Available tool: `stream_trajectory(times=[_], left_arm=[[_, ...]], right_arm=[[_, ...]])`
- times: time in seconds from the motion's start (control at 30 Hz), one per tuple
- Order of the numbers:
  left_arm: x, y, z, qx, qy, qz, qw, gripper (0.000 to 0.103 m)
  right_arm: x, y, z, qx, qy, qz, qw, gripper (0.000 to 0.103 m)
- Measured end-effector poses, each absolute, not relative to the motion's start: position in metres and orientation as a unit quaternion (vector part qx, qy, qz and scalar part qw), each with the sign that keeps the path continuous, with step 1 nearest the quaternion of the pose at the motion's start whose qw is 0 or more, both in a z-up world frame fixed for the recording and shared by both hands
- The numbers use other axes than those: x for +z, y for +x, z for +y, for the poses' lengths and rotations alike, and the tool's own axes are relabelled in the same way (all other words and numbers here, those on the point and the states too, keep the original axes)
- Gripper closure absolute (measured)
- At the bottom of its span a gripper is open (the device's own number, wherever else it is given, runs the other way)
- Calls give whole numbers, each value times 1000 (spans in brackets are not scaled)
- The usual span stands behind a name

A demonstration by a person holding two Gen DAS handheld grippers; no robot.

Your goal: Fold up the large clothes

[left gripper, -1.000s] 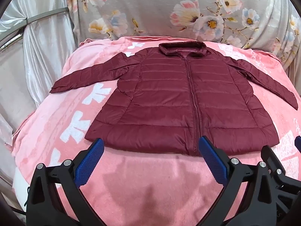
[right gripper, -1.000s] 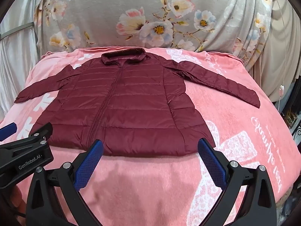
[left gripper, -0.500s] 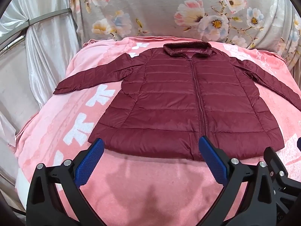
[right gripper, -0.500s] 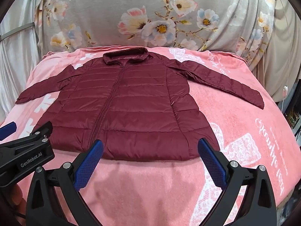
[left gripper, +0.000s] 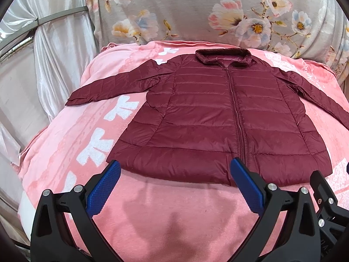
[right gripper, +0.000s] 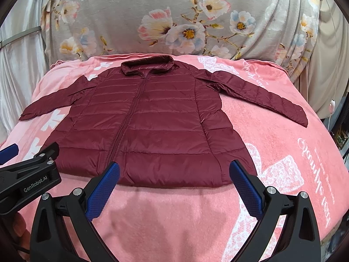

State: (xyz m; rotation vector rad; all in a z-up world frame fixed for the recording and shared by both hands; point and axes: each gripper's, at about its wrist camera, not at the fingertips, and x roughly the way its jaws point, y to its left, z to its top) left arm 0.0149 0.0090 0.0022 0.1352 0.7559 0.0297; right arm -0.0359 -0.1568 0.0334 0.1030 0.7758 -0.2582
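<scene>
A dark red quilted jacket [left gripper: 209, 118] [right gripper: 148, 126] lies flat and zipped on a pink blanket [left gripper: 165, 214] [right gripper: 174, 214], collar at the far end, both sleeves spread out to the sides. My left gripper [left gripper: 174, 170] hovers open just short of the hem's left half, nothing between its blue pads. My right gripper [right gripper: 174, 170] is open too, over the near hem's right half. The left gripper's black body [right gripper: 28, 179] shows at the left edge of the right wrist view.
The blanket covers a bed-like surface whose edges drop off at left and right. A grey floral cloth [left gripper: 218, 11] hangs behind it. Silvery curtains [left gripper: 43, 65] stand at the left. Cables and clutter [right gripper: 340, 131] sit beyond the right edge.
Both cameras have crept forward and slightly left, so the jacket looks a little larger and nearer. The jacket has not moved and both grippers stay open.
</scene>
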Motion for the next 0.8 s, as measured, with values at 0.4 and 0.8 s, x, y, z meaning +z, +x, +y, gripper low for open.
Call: stream_trajectory(times=[0.4,0.8], left_arm=[[2,15,10,13,66,368,927,5],[2,15,11,13,66,368,927,5]], right_arm=[[33,-36,-153,-122,53,374,918,5],[32,-37,-156,-122,56,375,917,5]])
